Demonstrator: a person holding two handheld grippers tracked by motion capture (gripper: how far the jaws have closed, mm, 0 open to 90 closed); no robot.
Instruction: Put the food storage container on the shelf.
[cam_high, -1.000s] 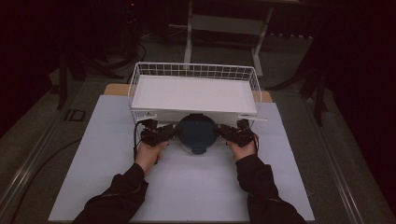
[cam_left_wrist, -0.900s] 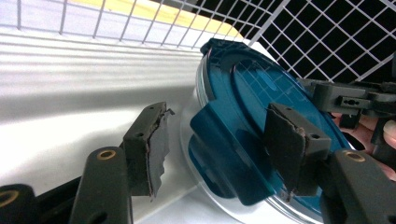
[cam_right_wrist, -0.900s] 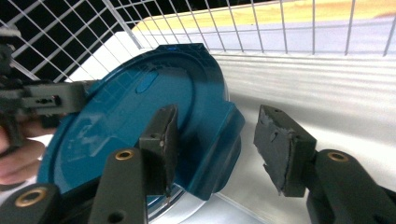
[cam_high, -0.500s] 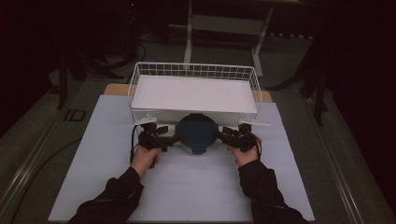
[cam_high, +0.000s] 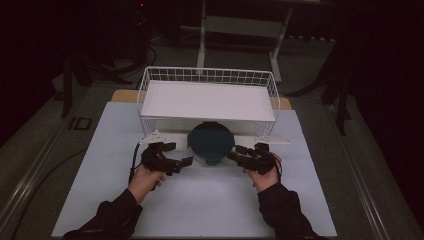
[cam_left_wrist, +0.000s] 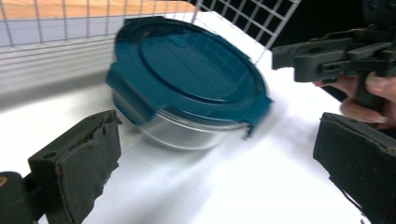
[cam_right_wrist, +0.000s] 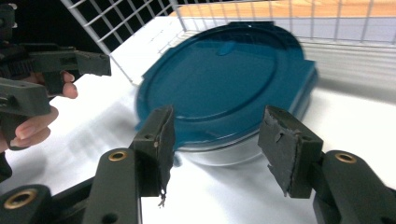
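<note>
High view: left hand-held gripper (cam_high: 175, 156) and right hand-held gripper (cam_high: 241, 151), both released, flank the teal-lidded container (cam_high: 211, 142) on the desk (cam_high: 200, 205).

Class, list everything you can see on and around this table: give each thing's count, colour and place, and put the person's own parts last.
Container: one, clear body with dark teal lid, on the mat by the basket's near wall.
Wire basket: one, white, at the table's far side.
Mat: one, white, covering the table.
Left gripper: one, black, left of the container, jaws open.
Right gripper: one, black, right of the container, jaws open.
Sleeves: two, black, at the bottom edge.
</note>
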